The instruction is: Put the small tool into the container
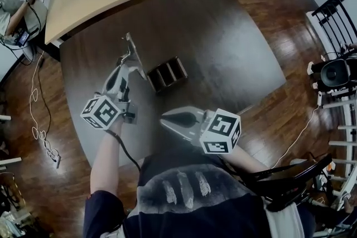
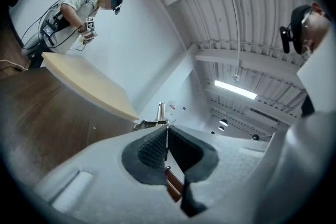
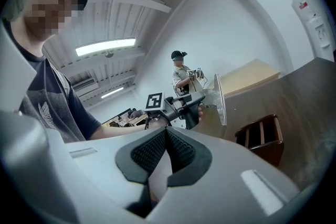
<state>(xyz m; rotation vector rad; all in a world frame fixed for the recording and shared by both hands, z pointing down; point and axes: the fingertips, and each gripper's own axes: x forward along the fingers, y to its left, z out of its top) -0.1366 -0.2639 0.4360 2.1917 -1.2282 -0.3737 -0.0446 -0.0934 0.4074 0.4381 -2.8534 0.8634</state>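
Low in the frame's middle, the left claw [image 2: 166, 132] has its dark ribbed pads pressed together on the small tool [image 2: 161, 112]. The metal end pokes up past the tips and a brown handle [image 2: 174, 187] shows below. A dark table [image 2: 42, 118] fills the left. Beyond it lies a pale tabletop [image 2: 89, 84], with a person [image 2: 79, 10] at upper left. A strip light [image 2: 235, 90] glows at right.
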